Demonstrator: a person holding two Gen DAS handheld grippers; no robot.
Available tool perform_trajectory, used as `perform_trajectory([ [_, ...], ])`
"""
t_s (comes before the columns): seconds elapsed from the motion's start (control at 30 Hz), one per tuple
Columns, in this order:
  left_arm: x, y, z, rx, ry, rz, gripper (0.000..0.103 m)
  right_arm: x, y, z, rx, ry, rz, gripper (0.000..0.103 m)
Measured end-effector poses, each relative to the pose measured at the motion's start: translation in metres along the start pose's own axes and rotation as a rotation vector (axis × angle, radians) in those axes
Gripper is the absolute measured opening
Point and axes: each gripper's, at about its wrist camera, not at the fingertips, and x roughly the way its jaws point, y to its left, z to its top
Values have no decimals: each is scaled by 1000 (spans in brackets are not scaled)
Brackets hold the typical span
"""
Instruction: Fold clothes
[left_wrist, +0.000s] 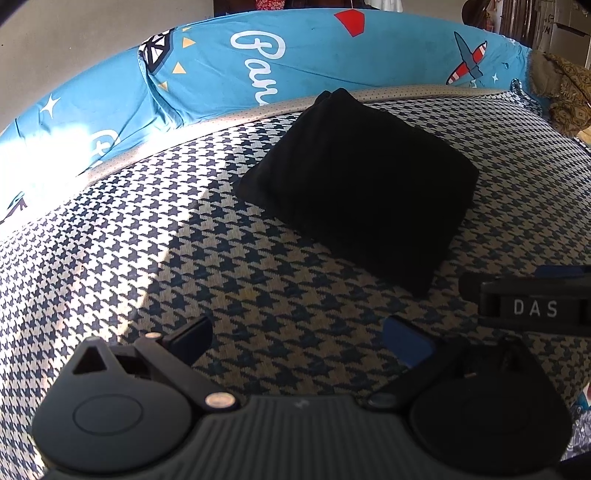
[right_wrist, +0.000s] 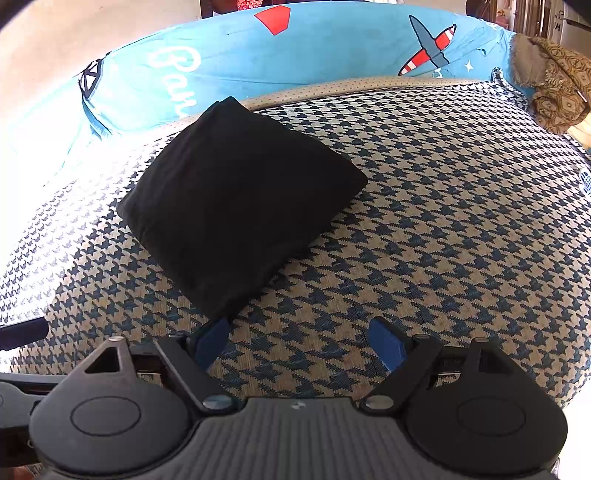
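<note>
The left gripper sat at the bottom of its own view with its fingers spread wide and nothing between them, only the checked bedcover showing through the gap. The right gripper was likewise spread apart and empty, its blue pads clear of any cloth; its left pad stood just below the near corner of the folded black garment, and whether the two touched could not be told. That garment lay as a thick, squarish bundle on the bedcover, in the upper middle of the left view and left of centre in the right view, its far corner reaching the pale dotted edging of the bed. Its folds and layers were hard to make out, the black cloth showing almost no detail. Behind the bed, across the top of both frames, ran a blue printed sheet with white script, a red shape and a striped aeroplane; the script was cut off by the garment and the bedcover. A brown patterned cloth lay bunched at the upper right. Only the left view showed the other gripper's body, lettered DAS, at the right edge, partly out of frame, and strong sunlight washed out its upper left. No container appeared in either view.
</note>
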Motion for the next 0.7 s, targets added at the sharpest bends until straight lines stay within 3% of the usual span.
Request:
perform_trajectory([
  [0.7,-1,6,1,-34,7,-21,103,0,2,0,-7,-1,1,84],
])
